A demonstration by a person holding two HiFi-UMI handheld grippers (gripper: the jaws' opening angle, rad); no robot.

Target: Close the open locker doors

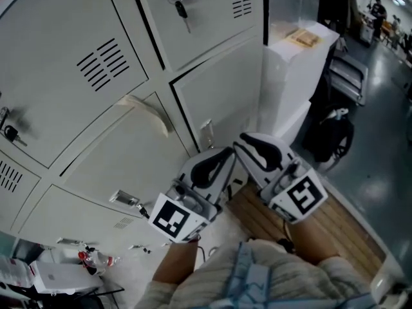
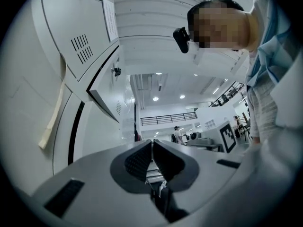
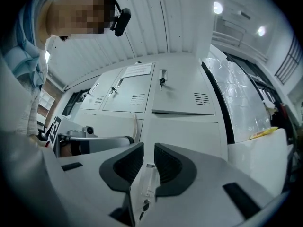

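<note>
Pale grey metal lockers [image 1: 96, 140] fill my view. At 12 o'clock the key-fitted upper locker door [image 1: 206, 31] looks ajar. Left claw [image 2: 152, 143] is closed and empty. Right claw [image 3: 149, 148] is narrowly parted, framing the lower door's clear hasp [image 3: 146, 183], probably ready to push.
</note>
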